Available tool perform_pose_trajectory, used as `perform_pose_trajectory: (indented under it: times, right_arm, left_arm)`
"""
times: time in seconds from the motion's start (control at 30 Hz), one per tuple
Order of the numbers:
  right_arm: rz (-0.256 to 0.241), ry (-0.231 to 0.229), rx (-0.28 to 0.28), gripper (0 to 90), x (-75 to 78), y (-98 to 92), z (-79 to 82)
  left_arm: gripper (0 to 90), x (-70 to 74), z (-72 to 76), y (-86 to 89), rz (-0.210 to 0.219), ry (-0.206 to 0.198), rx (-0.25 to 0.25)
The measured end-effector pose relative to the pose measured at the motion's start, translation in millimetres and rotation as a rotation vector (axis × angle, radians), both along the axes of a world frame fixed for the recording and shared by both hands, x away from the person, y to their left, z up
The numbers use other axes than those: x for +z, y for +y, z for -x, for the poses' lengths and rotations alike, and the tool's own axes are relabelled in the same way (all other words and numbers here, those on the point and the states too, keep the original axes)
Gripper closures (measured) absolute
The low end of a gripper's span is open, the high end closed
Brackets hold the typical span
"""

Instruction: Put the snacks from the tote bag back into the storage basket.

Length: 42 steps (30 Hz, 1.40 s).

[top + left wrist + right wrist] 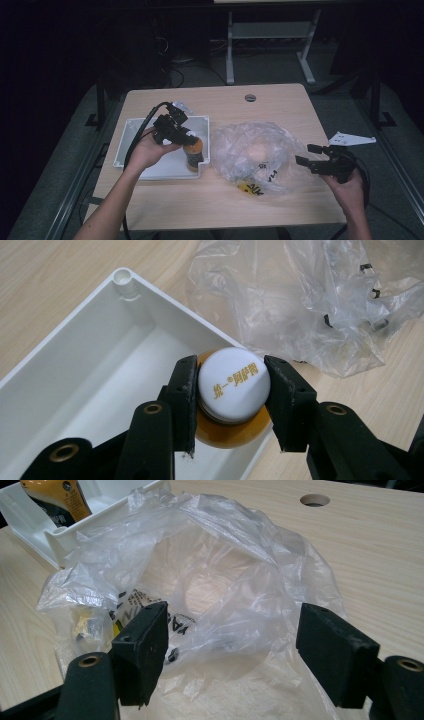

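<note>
Bottle point(232, 405) upright, cap point(234, 384) upward

In the left gripper view, the left gripper point(233, 390) clamped its black jaws on the white printed cap point(234, 385) of an amber bottle point(227, 436) standing in the white plastic tray point(75, 380), beside a crumpled clear plastic bag point(310, 300) on the wooden table point(45, 270).

Amber bottle point(231, 432) with white cap, gold lettering; white tray point(75, 370); beside the tray, clear plastic bag point(252, 150), black-yellow print; pale wood-grain bench point(280, 102).
</note>
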State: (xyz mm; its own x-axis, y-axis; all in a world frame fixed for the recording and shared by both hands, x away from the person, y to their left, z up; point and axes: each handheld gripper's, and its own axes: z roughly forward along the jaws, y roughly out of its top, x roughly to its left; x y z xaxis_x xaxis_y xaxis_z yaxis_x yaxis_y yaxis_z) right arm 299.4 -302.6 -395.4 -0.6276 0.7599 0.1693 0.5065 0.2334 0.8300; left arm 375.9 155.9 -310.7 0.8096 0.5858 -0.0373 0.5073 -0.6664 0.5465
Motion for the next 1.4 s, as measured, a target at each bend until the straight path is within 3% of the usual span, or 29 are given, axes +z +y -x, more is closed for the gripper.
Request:
perform_pose_trajectory:
  times: [0.27, 0.6, 1.4]
  right_arm:
    - [0.007, 0.011, 0.006, 28.3, -1.8, 1.9, -1.0]
    - [0.002, 0.02, 0.012, 27.1, -2.9, 2.6, -0.6]
    - [0.001, 0.05, 0.009, 25.4, -12.4, -0.9, -1.1]
  left_arm:
    - [58.9, -1.4, -0.4, 2.1, 0.023, 0.003, 0.015]
    - [55.6, -1.7, 0.9, -0.4, 0.011, 0.018, 0.006]
    - [47.5, 12.2, 3.3, 5.9, 0.069, 0.012, -0.008]
